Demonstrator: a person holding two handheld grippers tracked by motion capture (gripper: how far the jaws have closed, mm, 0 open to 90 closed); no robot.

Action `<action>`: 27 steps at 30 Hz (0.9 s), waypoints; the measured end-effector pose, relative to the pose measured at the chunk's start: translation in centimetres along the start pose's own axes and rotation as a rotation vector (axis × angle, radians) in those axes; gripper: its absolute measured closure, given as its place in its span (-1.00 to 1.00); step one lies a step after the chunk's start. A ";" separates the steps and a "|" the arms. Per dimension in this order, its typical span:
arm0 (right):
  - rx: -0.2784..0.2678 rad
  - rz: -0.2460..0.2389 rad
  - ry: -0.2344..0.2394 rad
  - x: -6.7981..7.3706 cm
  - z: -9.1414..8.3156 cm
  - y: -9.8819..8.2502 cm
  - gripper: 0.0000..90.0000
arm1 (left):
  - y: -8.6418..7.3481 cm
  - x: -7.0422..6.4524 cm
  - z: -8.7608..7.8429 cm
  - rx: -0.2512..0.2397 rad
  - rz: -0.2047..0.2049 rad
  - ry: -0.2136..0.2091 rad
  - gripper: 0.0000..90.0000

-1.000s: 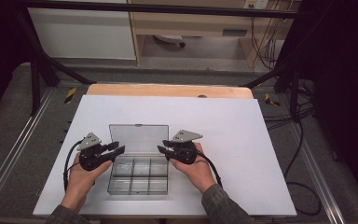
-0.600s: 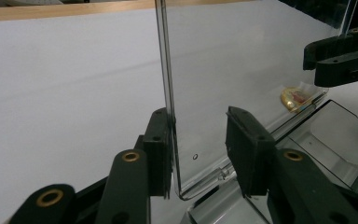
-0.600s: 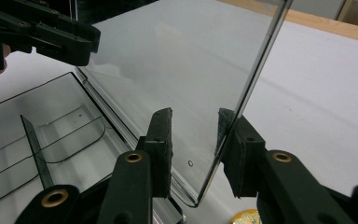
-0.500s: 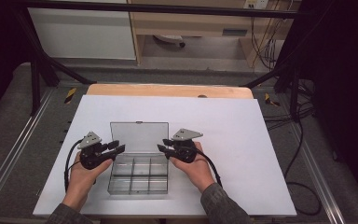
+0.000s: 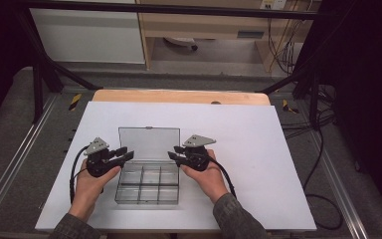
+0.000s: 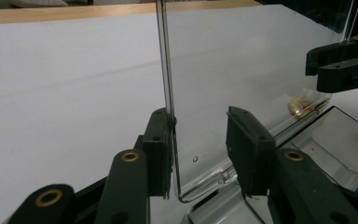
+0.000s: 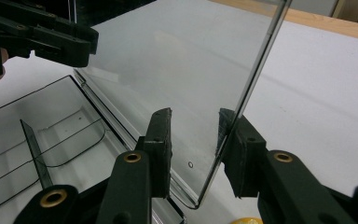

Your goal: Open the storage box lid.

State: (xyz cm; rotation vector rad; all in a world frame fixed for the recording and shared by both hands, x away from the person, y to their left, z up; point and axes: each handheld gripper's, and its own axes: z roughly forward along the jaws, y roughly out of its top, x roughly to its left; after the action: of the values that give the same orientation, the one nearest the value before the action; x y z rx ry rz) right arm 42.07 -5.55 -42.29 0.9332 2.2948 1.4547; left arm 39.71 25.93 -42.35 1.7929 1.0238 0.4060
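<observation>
Two grippers, one box: entries by view.

High view, box: clear plastic compartment box (image 5: 148, 182) with six cells, on the white table sheet (image 5: 258, 149), near the person's edge; its clear hinged lid (image 5: 149, 143) stands raised at the far side.
High view, left gripper (image 5: 127, 154): black two-jaw tool in the left hand (image 5: 93, 180), tips at the lid's left edge.
High view, right gripper (image 5: 173, 155): same make, in the right hand (image 5: 205, 175), tips at the lid's right edge.

Left gripper view, jaws: apart, the lid's side edge standing between them; left pad (image 6: 159, 154) touches that edge, right pad stands clear of it (no clamp seen).
Left gripper view, other: small yellowish object (image 6: 299, 105) behind the lid, blurred.

Right gripper view, jaws: apart, astride the lid's other edge; right pad (image 7: 237, 149) against it, left pad off it.
Right gripper view, box: dividers visible at lower left.
</observation>
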 end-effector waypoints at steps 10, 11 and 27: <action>0.000 0.019 0.002 -0.4 0.6 0.2 0.41 | -0.1 0.2 0.2 -0.004 -0.004 0.015 0.36; 0.002 0.019 0.001 -0.4 0.6 0.2 0.41 | -0.1 0.2 0.2 -0.004 -0.002 0.016 0.36; 0.005 0.030 -0.007 -0.3 0.6 0.1 0.40 | -0.1 0.3 0.4 -0.006 -0.014 0.007 0.35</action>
State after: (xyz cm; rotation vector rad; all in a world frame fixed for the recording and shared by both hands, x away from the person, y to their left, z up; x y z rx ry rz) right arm 42.71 -5.28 -42.50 0.9760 2.2899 1.4564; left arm 40.15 25.96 -42.66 1.7794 1.0386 0.4059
